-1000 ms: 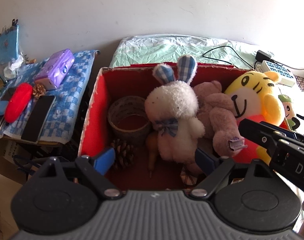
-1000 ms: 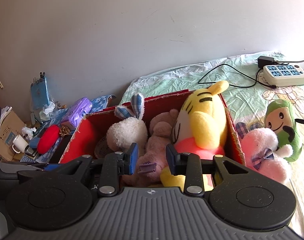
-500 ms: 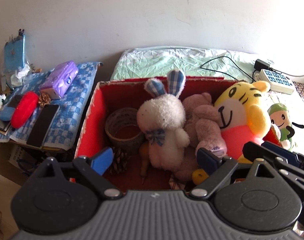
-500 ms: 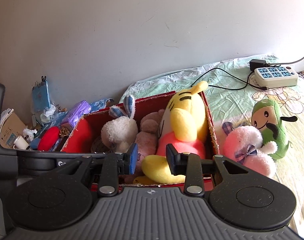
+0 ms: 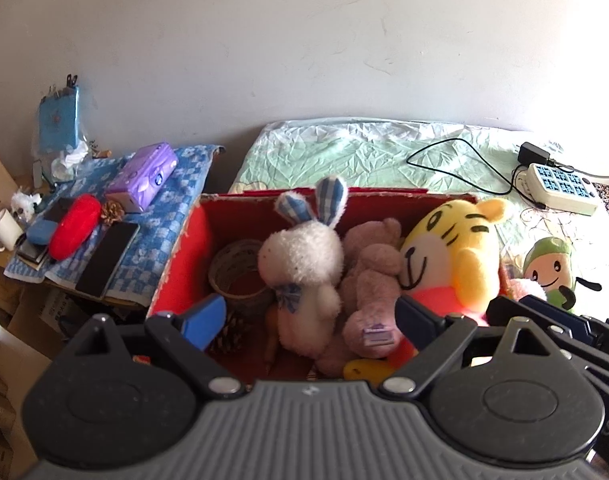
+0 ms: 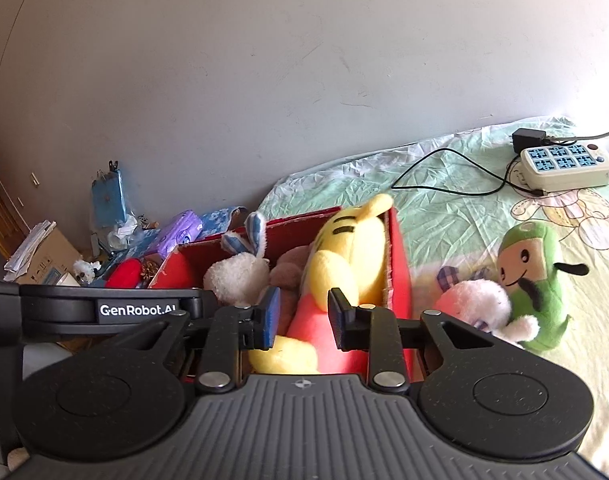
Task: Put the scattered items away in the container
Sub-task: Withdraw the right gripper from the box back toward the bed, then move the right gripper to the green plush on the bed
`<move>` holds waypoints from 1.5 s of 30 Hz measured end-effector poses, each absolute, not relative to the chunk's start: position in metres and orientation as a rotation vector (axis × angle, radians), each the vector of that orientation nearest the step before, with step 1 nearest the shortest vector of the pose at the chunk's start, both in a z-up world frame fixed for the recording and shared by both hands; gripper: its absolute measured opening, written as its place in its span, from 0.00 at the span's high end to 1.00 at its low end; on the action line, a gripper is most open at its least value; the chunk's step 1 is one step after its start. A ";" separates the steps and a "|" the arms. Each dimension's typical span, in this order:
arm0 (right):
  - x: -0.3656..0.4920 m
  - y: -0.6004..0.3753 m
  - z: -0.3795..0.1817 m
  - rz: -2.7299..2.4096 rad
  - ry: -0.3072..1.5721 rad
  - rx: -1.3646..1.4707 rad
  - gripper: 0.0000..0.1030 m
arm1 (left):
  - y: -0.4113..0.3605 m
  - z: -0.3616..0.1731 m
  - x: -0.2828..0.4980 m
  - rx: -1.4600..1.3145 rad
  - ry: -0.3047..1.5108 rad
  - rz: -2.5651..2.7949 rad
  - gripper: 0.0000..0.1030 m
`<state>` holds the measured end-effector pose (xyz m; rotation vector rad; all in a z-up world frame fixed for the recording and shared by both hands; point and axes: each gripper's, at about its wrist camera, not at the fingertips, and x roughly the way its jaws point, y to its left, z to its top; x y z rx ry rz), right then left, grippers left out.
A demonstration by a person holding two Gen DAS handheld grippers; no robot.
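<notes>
The yellow tiger plush [image 6: 346, 264] now sits in the red box [image 6: 398, 276] just ahead of the right gripper [image 6: 302, 316], whose released jaws have drawn back from it. The left gripper [image 5: 310, 320] hangs spread and empty over the box. Next, I'd guess, the pink bunny [image 6: 474, 306] right of the right jaws, on the bed, needs grasping.
</notes>
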<state>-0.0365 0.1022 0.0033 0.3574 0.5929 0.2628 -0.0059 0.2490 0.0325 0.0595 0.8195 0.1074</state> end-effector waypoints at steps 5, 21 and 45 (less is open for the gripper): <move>-0.037 0.075 0.005 0.266 0.602 0.371 0.71 | 0.223 0.037 -0.004 0.064 0.822 0.108 0.10; -0.047 -0.009 -0.004 0.204 0.690 0.389 0.70 | 0.125 0.040 -0.008 0.123 0.816 -0.005 0.10; -0.046 -0.102 -0.048 0.100 0.830 0.459 0.66 | 0.041 0.001 -0.016 0.118 0.837 -0.252 0.11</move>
